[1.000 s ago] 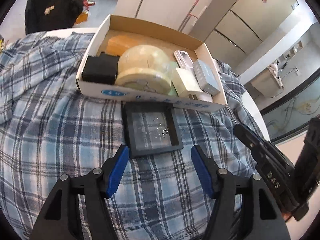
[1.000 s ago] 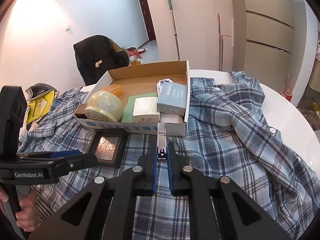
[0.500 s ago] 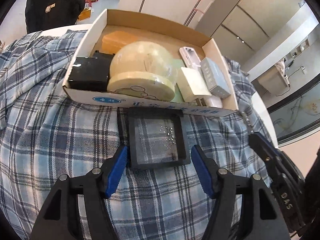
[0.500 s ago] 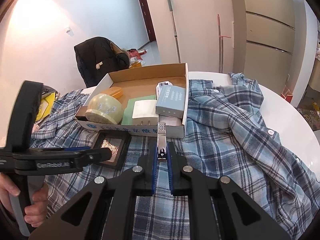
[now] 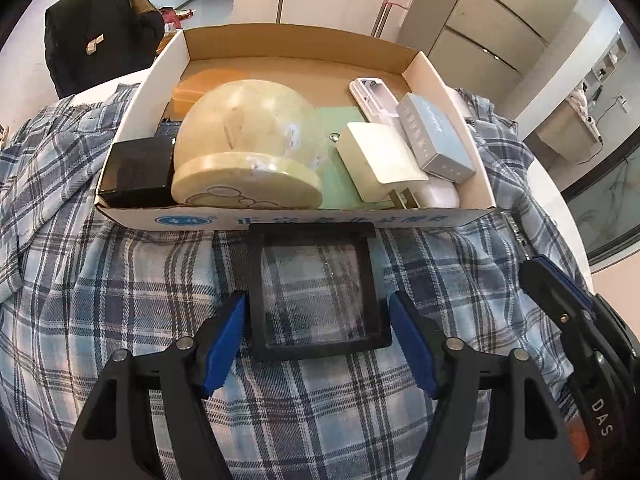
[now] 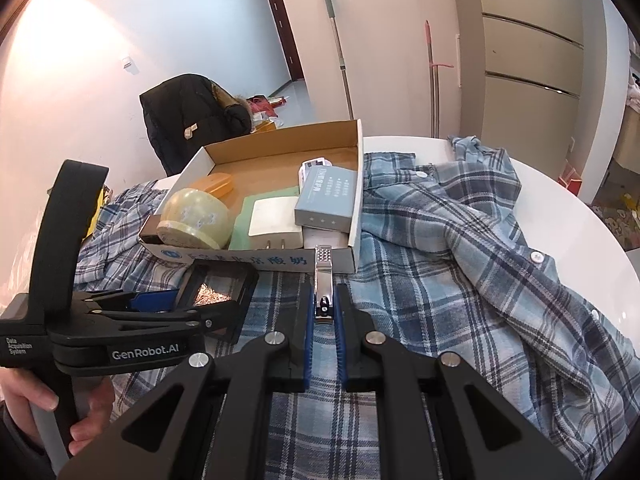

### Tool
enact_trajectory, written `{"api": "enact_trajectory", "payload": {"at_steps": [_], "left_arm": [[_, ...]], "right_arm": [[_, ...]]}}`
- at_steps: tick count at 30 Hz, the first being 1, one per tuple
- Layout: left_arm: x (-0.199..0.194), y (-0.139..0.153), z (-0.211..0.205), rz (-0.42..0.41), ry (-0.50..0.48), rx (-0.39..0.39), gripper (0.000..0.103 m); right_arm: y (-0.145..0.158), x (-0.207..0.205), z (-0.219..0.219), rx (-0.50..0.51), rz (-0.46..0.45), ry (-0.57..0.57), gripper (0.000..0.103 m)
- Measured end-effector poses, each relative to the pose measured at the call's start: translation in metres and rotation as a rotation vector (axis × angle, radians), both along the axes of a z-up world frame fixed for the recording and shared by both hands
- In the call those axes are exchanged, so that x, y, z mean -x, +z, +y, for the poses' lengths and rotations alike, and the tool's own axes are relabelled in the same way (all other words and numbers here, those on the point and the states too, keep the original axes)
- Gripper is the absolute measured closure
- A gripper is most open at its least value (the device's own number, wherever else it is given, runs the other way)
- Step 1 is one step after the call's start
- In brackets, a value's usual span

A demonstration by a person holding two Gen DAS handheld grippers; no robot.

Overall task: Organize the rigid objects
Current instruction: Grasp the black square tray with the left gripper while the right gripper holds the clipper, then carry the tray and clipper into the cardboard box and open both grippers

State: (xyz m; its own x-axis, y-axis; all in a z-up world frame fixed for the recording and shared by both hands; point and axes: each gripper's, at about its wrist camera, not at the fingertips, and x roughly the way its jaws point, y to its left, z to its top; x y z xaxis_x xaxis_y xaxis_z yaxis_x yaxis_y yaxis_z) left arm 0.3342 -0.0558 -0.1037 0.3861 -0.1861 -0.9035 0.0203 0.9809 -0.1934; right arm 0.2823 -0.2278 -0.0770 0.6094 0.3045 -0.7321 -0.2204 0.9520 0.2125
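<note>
Now the left hand-held gripper point(image 5: 316, 332), its jaws just widened, brackets the black square case point(image 5: 316, 296) unpinched against the cardboard box point(image 5: 280, 220); next squeeze and lift, while the right hand-held gripper point(image 6: 323, 312) stays clenched on the nail clipper point(image 6: 323, 280).

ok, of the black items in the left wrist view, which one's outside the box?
The black square frame, lying flat on the plaid shirt between the left gripper fingers; the black block sits inside the cardboard box.

Right tongs point(image 6: 323, 312) clamped on nail clipper point(image 6: 323, 280), cardboard box point(image 6: 256, 258) just beyond, plaid shirt point(image 6: 460, 248) beneath
</note>
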Motion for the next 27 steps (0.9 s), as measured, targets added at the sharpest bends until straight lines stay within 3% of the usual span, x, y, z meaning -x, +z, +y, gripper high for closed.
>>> {"api": "enact_trajectory", "payload": {"at_steps": [11, 16, 21, 27], "left_arm": [[-0.008, -0.004, -0.015, -0.006, 0.006, -0.11, 0.029], [-0.01, -0.009, -0.028, -0.029, -0.013, -0.205, 0.029], [-0.009, -0.008, -0.026, -0.038, -0.005, -0.176, 0.03], [0.019, 0.021, -0.02, -0.167, -0.026, -0.201, 0.03]], "right_arm": [[-0.006, -0.005, -0.003, 0.024, 0.006, -0.022, 0.094], [-0.008, -0.006, -0.005, 0.018, 0.015, -0.023, 0.094], [-0.006, -0.005, -0.005, 0.023, 0.005, -0.023, 0.094], [-0.004, -0.005, -0.005, 0.042, -0.016, -0.031, 0.094]]}}
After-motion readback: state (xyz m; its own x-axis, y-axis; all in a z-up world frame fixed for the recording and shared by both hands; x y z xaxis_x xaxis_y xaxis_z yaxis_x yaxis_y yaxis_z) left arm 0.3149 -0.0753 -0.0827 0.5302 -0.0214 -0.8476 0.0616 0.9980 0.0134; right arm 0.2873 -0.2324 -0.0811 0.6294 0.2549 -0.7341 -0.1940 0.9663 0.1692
